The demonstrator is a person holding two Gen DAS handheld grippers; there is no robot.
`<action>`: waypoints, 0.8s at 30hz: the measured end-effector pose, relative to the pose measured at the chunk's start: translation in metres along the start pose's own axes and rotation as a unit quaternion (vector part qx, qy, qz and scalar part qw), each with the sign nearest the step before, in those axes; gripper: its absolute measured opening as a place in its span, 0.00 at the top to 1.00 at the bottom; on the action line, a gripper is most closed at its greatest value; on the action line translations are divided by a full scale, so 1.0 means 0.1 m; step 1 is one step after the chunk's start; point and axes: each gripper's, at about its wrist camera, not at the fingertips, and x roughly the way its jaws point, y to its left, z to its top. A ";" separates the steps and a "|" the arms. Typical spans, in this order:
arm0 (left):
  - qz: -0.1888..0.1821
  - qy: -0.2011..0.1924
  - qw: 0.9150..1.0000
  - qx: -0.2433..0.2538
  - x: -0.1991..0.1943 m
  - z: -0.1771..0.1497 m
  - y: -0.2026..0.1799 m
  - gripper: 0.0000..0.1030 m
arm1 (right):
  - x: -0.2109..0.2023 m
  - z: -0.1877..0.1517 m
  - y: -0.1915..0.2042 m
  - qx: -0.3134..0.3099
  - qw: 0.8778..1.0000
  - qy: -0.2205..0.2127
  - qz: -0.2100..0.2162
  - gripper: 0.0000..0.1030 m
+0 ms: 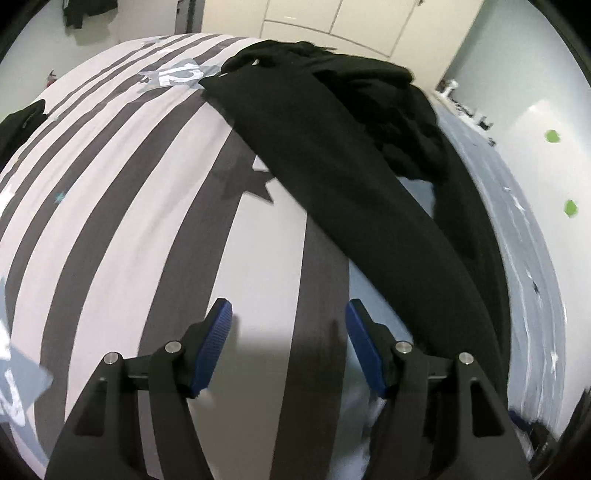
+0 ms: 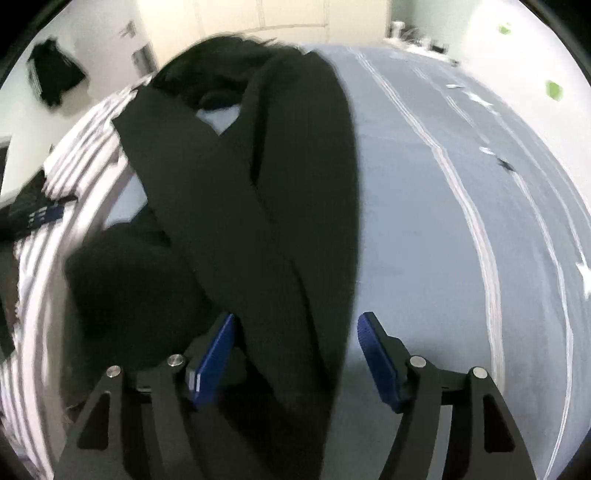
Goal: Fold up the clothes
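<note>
A black garment (image 1: 332, 147) lies stretched across the bed, running from the far middle toward the near right, with a bunched part at the far end. My left gripper (image 1: 290, 314) is open and empty above the striped bedcover, to the left of the garment. In the right wrist view the same black garment (image 2: 266, 206) lies in long crossed strips. My right gripper (image 2: 295, 325) is open, with one strip of the garment passing between its jaws and its left finger (image 2: 214, 354) against the cloth.
The bedcover is grey-and-white striped (image 1: 147, 221) on the left and pale blue (image 2: 424, 221) on the right. Another dark cloth (image 1: 22, 118) lies at the bed's left edge. Dark clothes hang on the wall (image 2: 55, 77). Cupboards (image 1: 332, 22) stand behind the bed.
</note>
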 end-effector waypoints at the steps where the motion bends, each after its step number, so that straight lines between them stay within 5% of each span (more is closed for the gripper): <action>1: 0.007 0.000 1.000 0.000 0.09 0.07 -0.04 0.41 | 0.06 0.03 0.01 -0.009 1.000 0.001 0.005 0.37; 14: 0.043 0.004 0.998 -0.040 1.18 1.11 -0.04 0.35 | 0.26 0.14 -0.45 -0.021 0.996 -0.003 0.085 0.37; 20: 0.038 -0.017 0.996 -0.077 1.39 1.38 0.29 0.23 | 0.24 0.10 -0.38 -0.020 0.996 -0.002 0.083 0.53; 21: 0.026 -0.020 0.997 -0.068 1.37 1.40 0.31 0.32 | 0.23 0.07 -0.36 -0.019 0.997 0.000 0.079 0.54; 22: 0.014 -0.026 0.998 -0.050 1.32 1.42 0.32 0.66 | 0.23 0.05 -0.34 -0.016 0.997 0.001 0.077 0.57; 23: 0.006 -0.027 0.999 -0.031 1.28 1.44 0.28 0.82 | 0.23 0.04 -0.33 -0.009 0.997 0.003 0.078 0.59; 24: 0.001 -0.023 1.000 -0.012 1.24 1.47 0.22 0.87 | 0.22 0.03 -0.34 0.001 0.997 0.005 0.081 0.62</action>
